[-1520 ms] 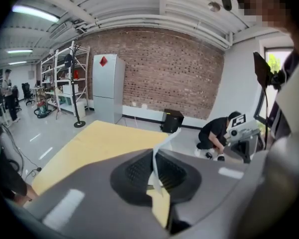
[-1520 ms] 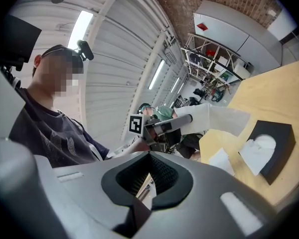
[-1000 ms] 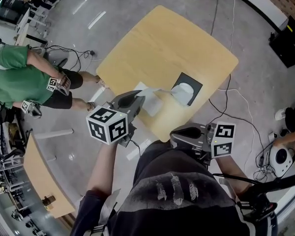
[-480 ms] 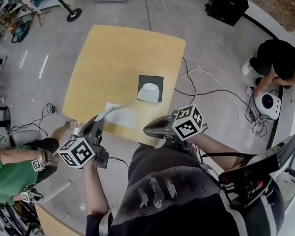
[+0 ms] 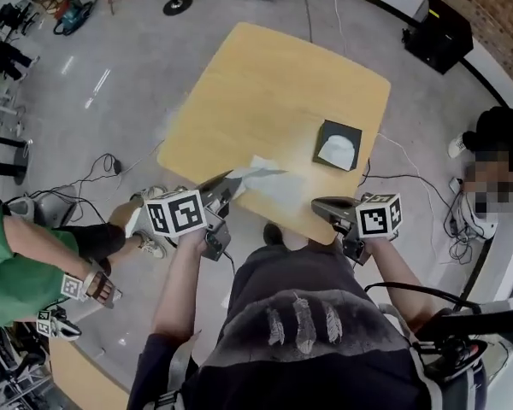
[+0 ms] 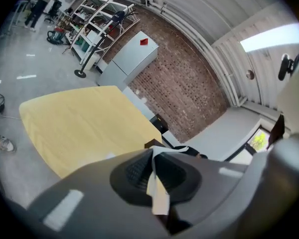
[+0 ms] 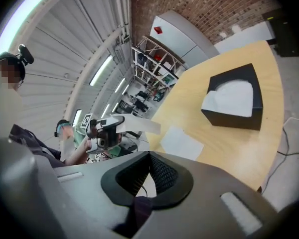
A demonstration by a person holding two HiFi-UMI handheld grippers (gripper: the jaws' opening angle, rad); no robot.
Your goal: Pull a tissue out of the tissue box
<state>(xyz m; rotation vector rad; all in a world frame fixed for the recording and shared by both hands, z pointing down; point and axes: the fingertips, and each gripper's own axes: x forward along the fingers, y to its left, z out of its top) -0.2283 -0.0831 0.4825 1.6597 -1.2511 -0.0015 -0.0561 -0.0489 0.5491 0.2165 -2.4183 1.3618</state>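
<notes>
A black tissue box (image 5: pixel 338 143) with a white tissue showing in its opening stands near the right edge of the yellow table (image 5: pixel 274 84); the right gripper view has the box (image 7: pixel 234 101) too. My left gripper (image 5: pixel 227 182) hovers over the table's near edge, shut on a white tissue (image 5: pixel 256 172) that trails from its tips. In the left gripper view that tissue (image 6: pixel 158 193) is pinched between the closed jaws of the left gripper (image 6: pixel 152 151). My right gripper (image 5: pixel 323 205) hangs at the near right edge, shut and empty, as the right gripper (image 7: pixel 149 154) also appears in its own view.
Another tissue (image 5: pixel 282 193) lies flat on the table near the front edge. A person in green (image 5: pixel 17 263) sits at the left and another person (image 5: pixel 496 143) crouches at the right. Cables (image 5: pixel 385 173) run over the floor beside the table.
Both grippers have sunk toward the table's near edge. The left gripper still holds the tissue and has rolled. The head view has swung round.
</notes>
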